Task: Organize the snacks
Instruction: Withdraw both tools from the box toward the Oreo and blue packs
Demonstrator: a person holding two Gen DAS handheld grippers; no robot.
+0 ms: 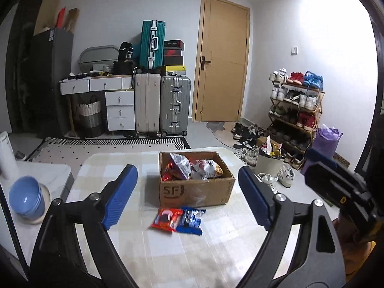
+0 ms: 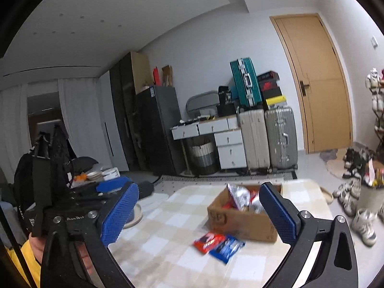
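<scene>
The room was a cluttered entry space, with suitcases (image 1: 163, 100) stacked by a wooden door (image 1: 222, 57) and a shoe rack (image 1: 296, 110) along the right wall. A low bench (image 1: 168, 252) under a pale checked cloth carried the work.

Both sets of tongs stood spread and empty: the left tongs (image 1: 184, 199) hung short of the carton, and the right tongs (image 2: 199, 216) framed it from the other side (that view was smeared, so fine detail was lost).

Two snack packets remained out on the cloth, just in front of the carton and touching each other: a red packet (image 1: 166, 219) and a blue packet (image 1: 192, 220). Because they overlapped, a pinch on one could drag or flip the other, and slick foil might slip from the pads. A packet dropped carelessly could also land on the heaped bags and slide off the carton's rim.

The cardboard carton (image 1: 196, 192), open at the top, held several crinkled foil bags, red and silver, piled loosely (image 1: 192, 168). A stack of blue bowls (image 1: 27, 198) sat on a plate to the left, its contents not visible.
</scene>
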